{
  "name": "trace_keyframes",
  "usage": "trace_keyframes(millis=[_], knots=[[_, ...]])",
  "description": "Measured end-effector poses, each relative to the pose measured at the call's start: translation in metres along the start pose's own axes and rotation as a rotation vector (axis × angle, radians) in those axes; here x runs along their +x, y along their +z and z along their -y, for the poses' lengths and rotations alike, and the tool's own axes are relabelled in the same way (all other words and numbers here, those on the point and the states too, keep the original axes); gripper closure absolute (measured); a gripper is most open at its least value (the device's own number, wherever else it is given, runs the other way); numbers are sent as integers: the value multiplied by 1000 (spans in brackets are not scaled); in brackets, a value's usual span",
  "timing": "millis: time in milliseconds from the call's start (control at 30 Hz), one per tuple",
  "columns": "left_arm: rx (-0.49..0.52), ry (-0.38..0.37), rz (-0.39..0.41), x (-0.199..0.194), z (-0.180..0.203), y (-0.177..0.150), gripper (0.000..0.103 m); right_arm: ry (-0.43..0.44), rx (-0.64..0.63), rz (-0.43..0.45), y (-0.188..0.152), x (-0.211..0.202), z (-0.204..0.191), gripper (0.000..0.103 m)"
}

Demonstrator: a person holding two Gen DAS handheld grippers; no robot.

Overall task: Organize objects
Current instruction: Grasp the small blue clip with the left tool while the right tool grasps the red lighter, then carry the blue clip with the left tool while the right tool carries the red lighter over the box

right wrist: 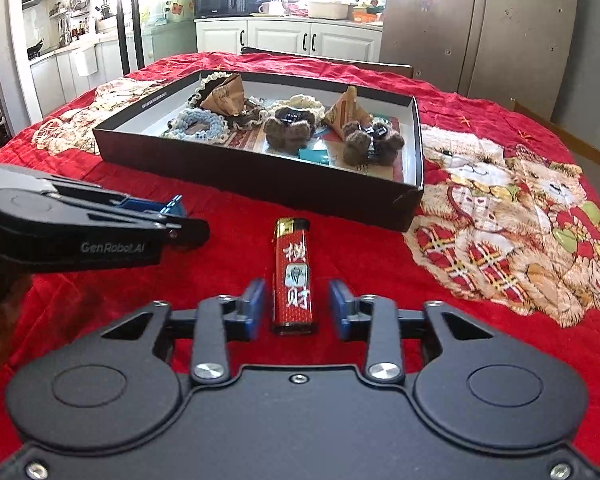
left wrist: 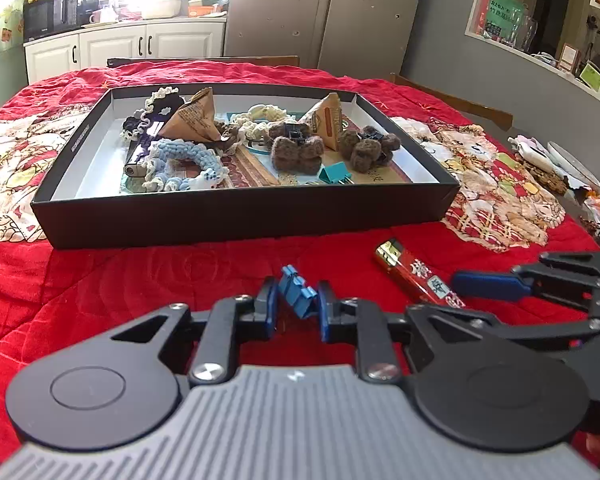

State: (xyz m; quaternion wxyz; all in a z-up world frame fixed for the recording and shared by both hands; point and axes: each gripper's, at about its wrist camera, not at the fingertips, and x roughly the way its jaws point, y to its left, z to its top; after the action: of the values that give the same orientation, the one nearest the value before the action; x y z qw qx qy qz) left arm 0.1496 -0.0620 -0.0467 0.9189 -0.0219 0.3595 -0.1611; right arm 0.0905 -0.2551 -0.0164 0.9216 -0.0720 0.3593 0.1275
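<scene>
You are holding your left gripper [left wrist: 296,312] low over the red quilted tablecloth [left wrist: 180,272], and its blue pads are clenching a small blue binder clip [left wrist: 297,295], which is sitting tilted between them, just at the twelve o'clock edge of the gripper body. Your right gripper [right wrist: 298,308] is hanging released: its jaws are standing apart on either side of a red lighter [right wrist: 293,278], with clear gaps between the pads and the lighter's flanks, so nothing is being gripped there. The lighter is lying flat on the cloth, its gold and black head pointing toward twelve o'clock in the right wrist view, white characters running down its body. In the left wrist view the same lighter is lying at about three o'clock from the clip, with one blue finger of your right gripper reaching in beside it from the edge. Beyond both grippers, at twelve o'clock, a shallow black box [left wrist: 240,216] is resting on the cloth, well apart from the clip and the lighter. It is holding two brown fuzzy bows [left wrist: 296,152], a blue crocheted ring [left wrist: 188,162], cream crocheted pieces [left wrist: 260,116], two brown paper pyramids [left wrist: 194,118] standing upright, and a teal binder clip [left wrist: 334,172] near its front wall. At two o'clock of the box, a bear patch [right wrist: 512,216] is showing on the cloth.
</scene>
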Motion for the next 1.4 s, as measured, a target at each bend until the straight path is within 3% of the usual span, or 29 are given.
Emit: trace_keyframes(millis=[233, 433, 1400], knots=[[1, -16, -4, -3, -2, -1, 80, 9, -8, -7, 11, 17, 1, 68], [4, -27, -13, -5, -4, -1, 80, 25, -3, -9, 12, 20, 1, 80], [-8, -42, 18, -33, -17, 18, 80, 81, -13, 76, 39, -13, -12, 80]])
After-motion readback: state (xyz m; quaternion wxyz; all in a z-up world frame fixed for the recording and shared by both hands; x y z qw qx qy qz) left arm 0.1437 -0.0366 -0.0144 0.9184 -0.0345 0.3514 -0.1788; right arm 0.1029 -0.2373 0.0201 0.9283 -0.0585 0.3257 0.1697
